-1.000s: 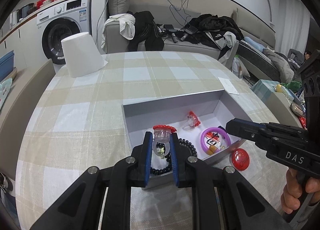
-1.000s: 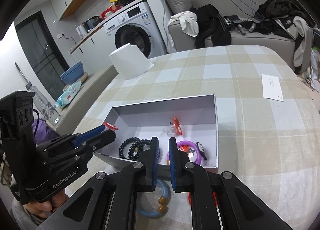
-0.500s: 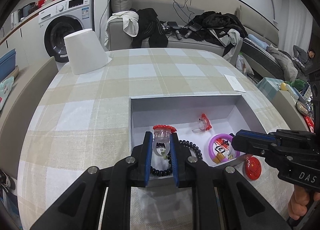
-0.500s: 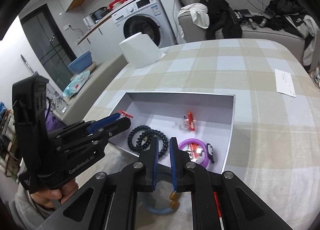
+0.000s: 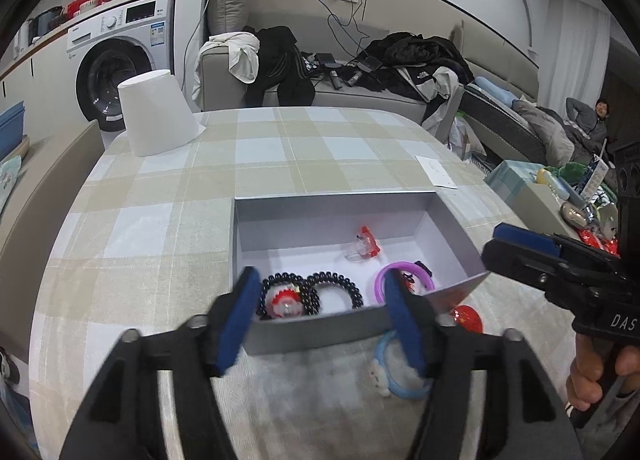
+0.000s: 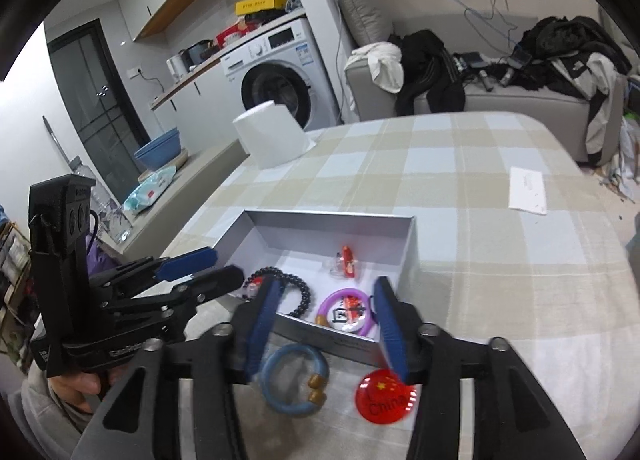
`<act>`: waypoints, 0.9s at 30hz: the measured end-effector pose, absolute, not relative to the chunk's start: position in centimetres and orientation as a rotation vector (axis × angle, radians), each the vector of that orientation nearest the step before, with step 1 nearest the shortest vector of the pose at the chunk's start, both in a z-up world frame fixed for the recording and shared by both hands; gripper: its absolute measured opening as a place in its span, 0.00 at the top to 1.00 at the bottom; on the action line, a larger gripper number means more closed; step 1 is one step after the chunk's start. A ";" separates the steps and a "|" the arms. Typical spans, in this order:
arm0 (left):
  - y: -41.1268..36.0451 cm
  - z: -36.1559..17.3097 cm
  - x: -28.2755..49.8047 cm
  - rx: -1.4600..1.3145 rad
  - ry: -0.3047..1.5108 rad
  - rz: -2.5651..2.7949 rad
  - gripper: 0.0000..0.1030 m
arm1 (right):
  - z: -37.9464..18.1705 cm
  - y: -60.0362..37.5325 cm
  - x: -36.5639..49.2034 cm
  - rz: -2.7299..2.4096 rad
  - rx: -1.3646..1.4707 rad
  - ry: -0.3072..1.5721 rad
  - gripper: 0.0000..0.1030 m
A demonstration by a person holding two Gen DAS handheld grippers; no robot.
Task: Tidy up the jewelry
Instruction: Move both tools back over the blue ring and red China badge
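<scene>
A grey open box sits on the checked tablecloth. Inside lie a black bead bracelet, a clear trinket with a red cap, a purple ring and a small red-and-clear piece. My left gripper is open and empty over the box's near wall. My right gripper is open and empty above a blue bracelet and a red round badge, both on the cloth in front of the box.
An upturned white cup stands at the table's far left. A white card lies at the far right. A sofa with clothes and a washing machine are beyond the table.
My left gripper opened and let the red-capped trinket drop into the box beside the bead bracelet. My right gripper opened too, over the blue bracelet.
</scene>
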State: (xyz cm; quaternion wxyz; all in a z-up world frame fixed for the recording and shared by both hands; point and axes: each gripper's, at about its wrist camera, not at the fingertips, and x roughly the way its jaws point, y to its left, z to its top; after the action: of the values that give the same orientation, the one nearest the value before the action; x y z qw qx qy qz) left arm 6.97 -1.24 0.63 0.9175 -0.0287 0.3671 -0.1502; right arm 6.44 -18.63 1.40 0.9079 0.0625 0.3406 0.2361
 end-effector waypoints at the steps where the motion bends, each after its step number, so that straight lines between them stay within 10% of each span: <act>1: -1.1 0.8 6.6 -0.065 0.755 -0.312 0.27 | 1.6 -19.0 6.0 0.478 0.124 0.684 0.38; 7: -0.7 0.8 3.9 -0.061 0.701 -0.292 0.01 | 1.6 -20.7 4.1 0.432 0.073 0.674 0.00; 27: -3.2 -2.1 4.2 0.076 0.823 -0.289 0.01 | -3.6 -21.2 5.2 0.282 -0.061 0.914 0.00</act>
State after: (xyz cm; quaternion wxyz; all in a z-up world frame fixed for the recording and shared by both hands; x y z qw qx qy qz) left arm 4.23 -3.23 -2.14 0.9058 0.0369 0.3983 -0.1399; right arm 5.18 -21.17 -3.56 0.8873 -0.0293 0.4399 0.1355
